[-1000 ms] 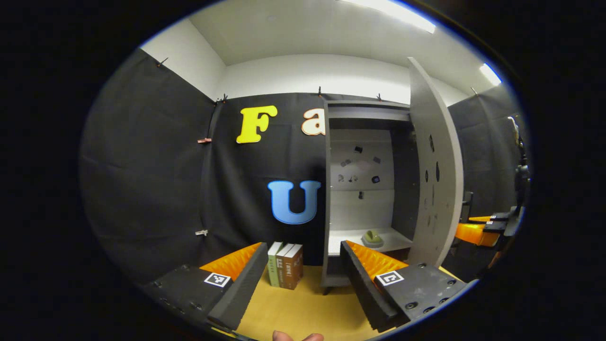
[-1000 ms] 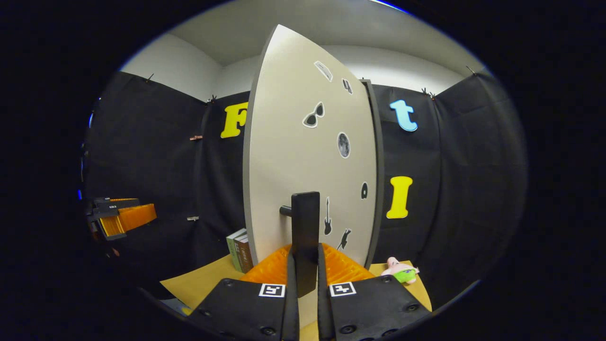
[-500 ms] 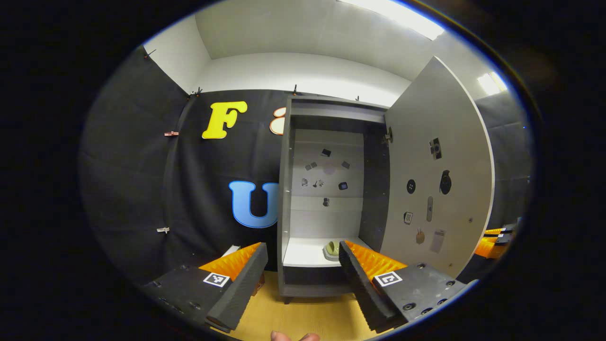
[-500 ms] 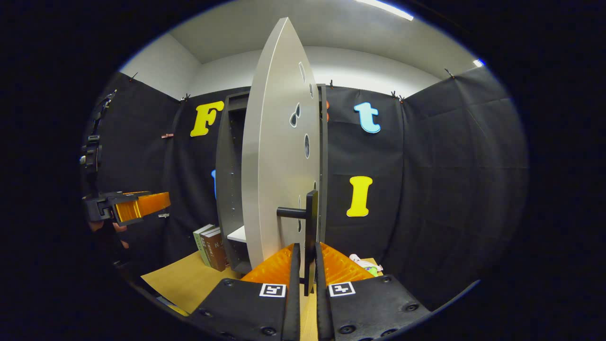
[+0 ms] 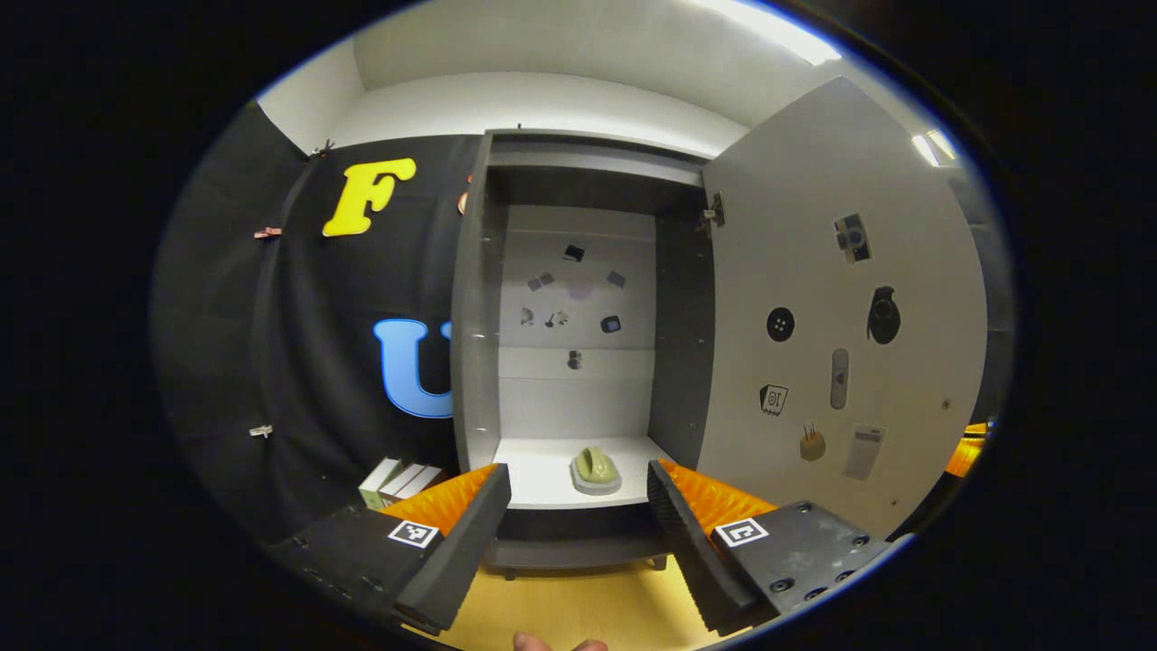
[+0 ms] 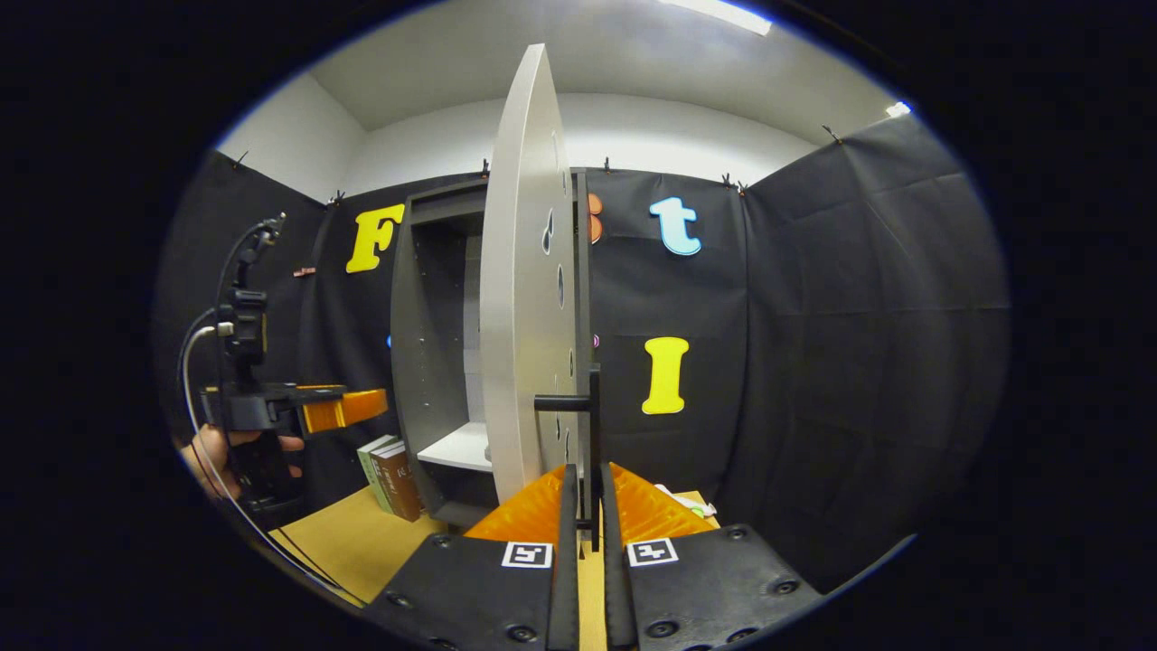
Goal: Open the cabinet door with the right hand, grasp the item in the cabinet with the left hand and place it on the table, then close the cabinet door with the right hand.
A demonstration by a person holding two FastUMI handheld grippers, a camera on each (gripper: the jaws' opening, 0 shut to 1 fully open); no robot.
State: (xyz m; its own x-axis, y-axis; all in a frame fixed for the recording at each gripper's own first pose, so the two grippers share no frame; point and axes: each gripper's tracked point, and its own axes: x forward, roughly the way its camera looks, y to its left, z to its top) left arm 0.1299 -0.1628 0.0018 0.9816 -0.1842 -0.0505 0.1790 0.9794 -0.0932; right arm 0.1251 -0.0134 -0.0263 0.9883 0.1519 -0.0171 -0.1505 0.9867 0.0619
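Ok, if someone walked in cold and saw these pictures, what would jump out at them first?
Probably the tall cabinet standing wide open, with a small green item alone on its white shelf between the left tool's spread fingers. Next, the sticker-dotted door swung out, its dark handle pinched by the right tool.

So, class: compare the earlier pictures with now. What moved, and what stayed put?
The cabinet door swung wider open, drawn by the right gripper, still shut on the door handle. The left gripper turned to face the green item, jaws still open. The item stayed on its shelf.
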